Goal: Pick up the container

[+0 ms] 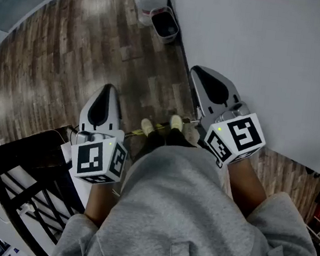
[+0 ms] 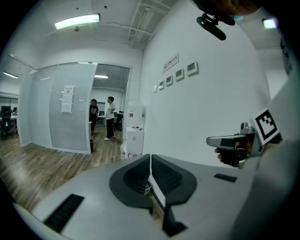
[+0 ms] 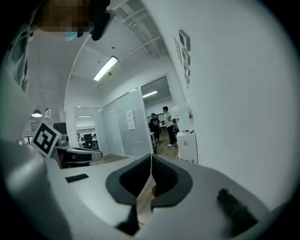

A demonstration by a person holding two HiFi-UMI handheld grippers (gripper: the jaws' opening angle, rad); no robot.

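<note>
No container that I could name as the task's own shows in any view. In the head view I hold both grippers at waist height over the wooden floor (image 1: 70, 54), above my shoes (image 1: 161, 125). My left gripper (image 1: 107, 91) is shut, jaws pressed together with nothing between them; its own view shows the same at the left gripper (image 2: 150, 159). My right gripper (image 1: 199, 72) is likewise shut and empty, with its jaws meeting in the right gripper view (image 3: 151, 161). Each gripper appears at the edge of the other's view, pointing forward.
A white wall (image 1: 275, 52) runs close along my right. A small dark bin (image 1: 165, 24) and a white bag (image 1: 149, 0) stand at its foot ahead. A black frame (image 1: 18, 182) is at my lower left. A water dispenser (image 2: 134, 129), glass partition and two people (image 2: 110, 117) lie farther off.
</note>
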